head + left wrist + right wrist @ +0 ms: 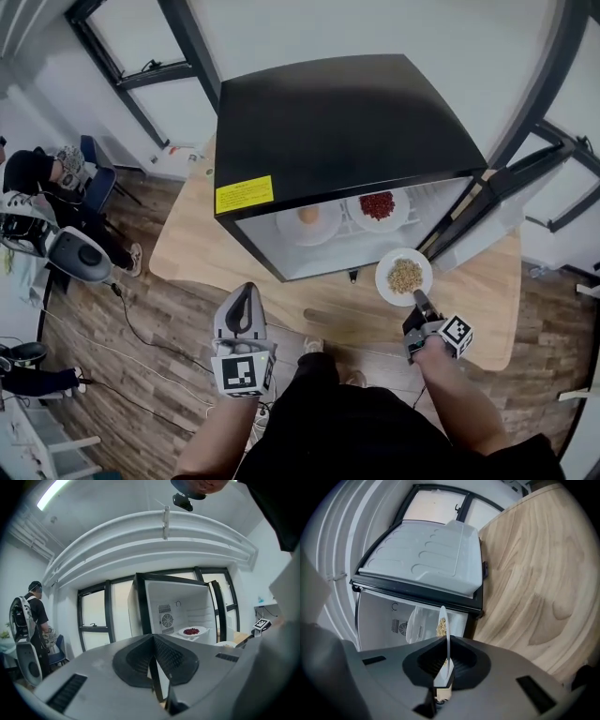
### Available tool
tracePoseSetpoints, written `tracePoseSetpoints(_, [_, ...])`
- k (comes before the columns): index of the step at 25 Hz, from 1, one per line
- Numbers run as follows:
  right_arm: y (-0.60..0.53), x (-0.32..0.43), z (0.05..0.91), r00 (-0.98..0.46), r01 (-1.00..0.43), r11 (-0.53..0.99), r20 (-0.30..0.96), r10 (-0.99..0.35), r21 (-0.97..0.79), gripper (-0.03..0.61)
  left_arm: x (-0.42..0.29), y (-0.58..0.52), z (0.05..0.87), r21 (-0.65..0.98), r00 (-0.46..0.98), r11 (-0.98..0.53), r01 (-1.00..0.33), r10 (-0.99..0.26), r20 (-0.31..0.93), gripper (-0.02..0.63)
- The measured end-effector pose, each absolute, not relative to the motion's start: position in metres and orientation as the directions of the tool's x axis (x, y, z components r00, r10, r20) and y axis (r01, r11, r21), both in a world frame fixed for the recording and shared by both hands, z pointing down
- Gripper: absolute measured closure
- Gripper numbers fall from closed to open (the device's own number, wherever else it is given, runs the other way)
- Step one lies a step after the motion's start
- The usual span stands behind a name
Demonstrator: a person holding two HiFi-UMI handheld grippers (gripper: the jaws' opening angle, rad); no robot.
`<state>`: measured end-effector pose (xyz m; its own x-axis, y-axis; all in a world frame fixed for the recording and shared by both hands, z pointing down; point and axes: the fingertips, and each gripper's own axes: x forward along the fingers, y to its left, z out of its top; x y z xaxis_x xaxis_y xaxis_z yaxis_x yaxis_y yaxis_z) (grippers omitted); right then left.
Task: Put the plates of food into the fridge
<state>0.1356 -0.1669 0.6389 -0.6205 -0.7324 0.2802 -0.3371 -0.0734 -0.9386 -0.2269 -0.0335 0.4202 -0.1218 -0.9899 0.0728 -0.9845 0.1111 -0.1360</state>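
Note:
A black mini fridge (347, 122) stands open on the wooden table (473, 300). On its shelf sit a white plate with a round orange item (307, 219) and a plate of red food (377, 206), the latter also in the left gripper view (191, 631). My right gripper (419, 300) is shut on the near rim of a white plate of beige grains (404, 276), held just in front of the fridge opening at its right. In the right gripper view that plate (442, 625) runs edge-on out of the jaws (444, 645). My left gripper (246, 291) is shut and empty, off the table's near edge, pointing toward the fridge (178, 616).
The fridge door (426, 559) hangs open on the right side. A person (37, 178) stands at far left beside a blue chair (98, 183) and equipment. Cables (141, 333) trail across the wood floor. Black-framed windows (141, 75) line the back wall.

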Motion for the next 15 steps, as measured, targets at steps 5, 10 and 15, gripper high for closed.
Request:
tracePoseSetpoints(5, [-0.183,0.095,0.633,-0.658,-0.327,-0.053,0.267,-0.704,-0.944,0.546,-0.256,-0.037,0.420,-0.132,-0.157,0.145,-0.981,-0.984,0.080,0.609])
tracePoseSetpoints(10, [-0.195,0.060,0.634,-0.685,-0.334,-0.044,0.274,-0.675,-0.941,0.547,-0.279,-0.042,0.421,-0.129,-0.182,0.172,-0.977,-0.980,0.075,0.610])
tracePoseSetpoints(15, [-0.204,0.016,0.635,-0.721,-0.325,-0.028,0.267,-0.639,-0.945,0.548,-0.301,-0.047,0.425,-0.122,-0.203,0.192,-0.974,-0.976,0.081,0.609])
